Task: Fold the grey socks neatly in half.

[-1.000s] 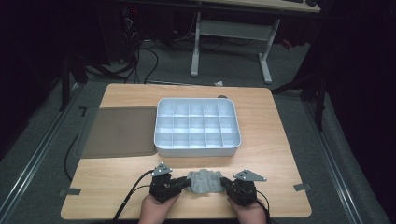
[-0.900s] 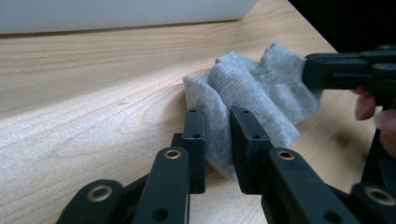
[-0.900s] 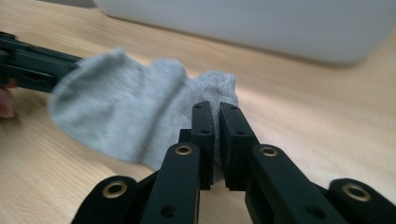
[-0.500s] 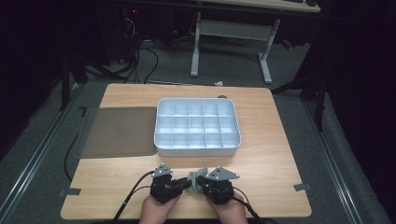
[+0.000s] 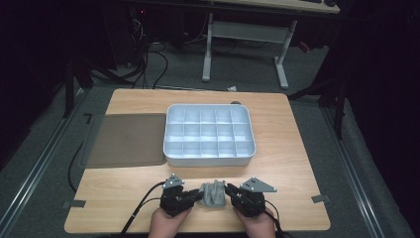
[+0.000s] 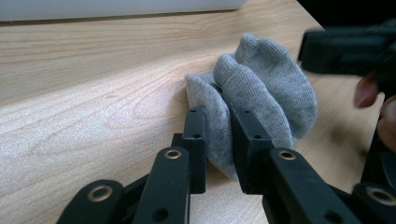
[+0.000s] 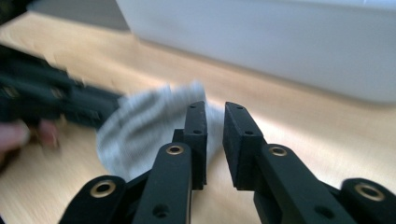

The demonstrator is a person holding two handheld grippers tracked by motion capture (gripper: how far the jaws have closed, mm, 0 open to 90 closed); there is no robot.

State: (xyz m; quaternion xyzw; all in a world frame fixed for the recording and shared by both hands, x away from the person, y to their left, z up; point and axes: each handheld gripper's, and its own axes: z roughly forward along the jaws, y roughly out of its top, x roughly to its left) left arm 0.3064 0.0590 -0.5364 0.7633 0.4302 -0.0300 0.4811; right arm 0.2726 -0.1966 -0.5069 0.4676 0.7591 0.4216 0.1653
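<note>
Grey sock (image 6: 261, 88) bunched on the wooden table (image 5: 297, 163), lying between the two tongs, with the compartment tray (image 5: 209, 135) beyond their tips. The left gripper (image 6: 219, 140) pinches a fold of the sock's near edge between nearly closed jaws. The right gripper (image 7: 215, 135) has just been opening; its narrow gap holds nothing, the sock lying behind its left jaw. Risk: the single thin pinch may slip, or the bunch unfold, if the left gripper lifts or pulls unaided.
</note>
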